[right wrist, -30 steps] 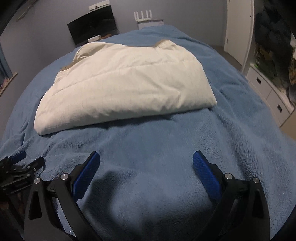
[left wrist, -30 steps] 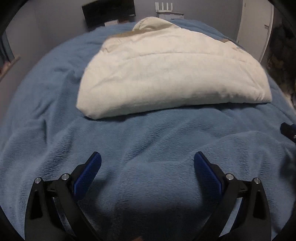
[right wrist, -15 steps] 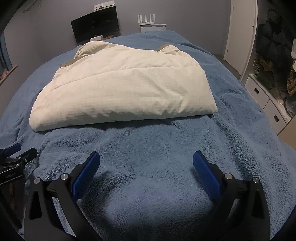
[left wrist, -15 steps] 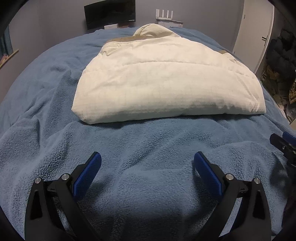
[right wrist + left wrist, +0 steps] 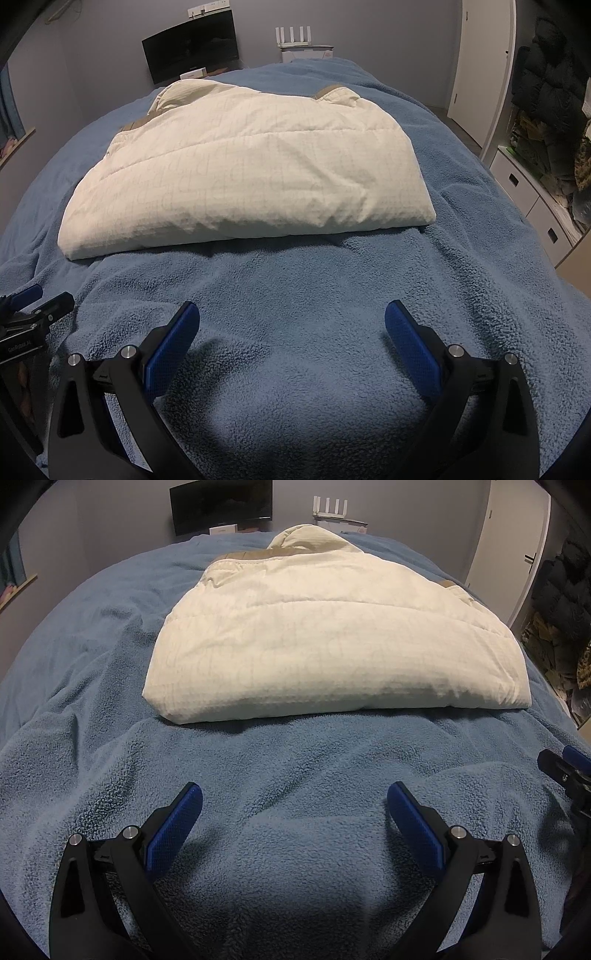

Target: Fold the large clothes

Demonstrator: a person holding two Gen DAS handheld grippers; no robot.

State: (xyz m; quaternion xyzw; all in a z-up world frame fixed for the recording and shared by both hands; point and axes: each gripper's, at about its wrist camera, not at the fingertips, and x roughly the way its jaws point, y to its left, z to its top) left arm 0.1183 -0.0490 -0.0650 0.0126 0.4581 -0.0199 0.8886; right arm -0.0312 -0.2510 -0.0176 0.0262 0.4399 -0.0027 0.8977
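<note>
Nearest to me, the left gripper (image 5: 294, 801) sat wide apart, its blue pads (image 5: 173, 825) spread with nothing between them, hanging just over the blue fleece blanket (image 5: 295, 768) that covered the bed. My right gripper (image 5: 291, 319) was the same: jaws wide, empty, low above the blanket. Each one showed at the edge of the other's view, so I had them side by side near the front edge of the bed, well apart from each other.

Beyond both grippers, across a bare stretch of rumpled fleece, lay the cream quilted jacket (image 5: 332, 642). It was folded into a thick, puffy rectangle lying flat on the blanket, its rounded folded edge facing me and running across the bed. Neither gripper touched it. Tan trim (image 5: 138, 123) showed along its far side, and a rolled collar or hood (image 5: 306, 537) stood up at the far end; I could not tell which.

Past the bed, against the grey wall, I saw a dark monitor (image 5: 190, 48) and a white router with upright antennas (image 5: 295, 37). To the right stood a white door (image 5: 517, 542) and white drawers (image 5: 532, 195) with dark clothing above them.
</note>
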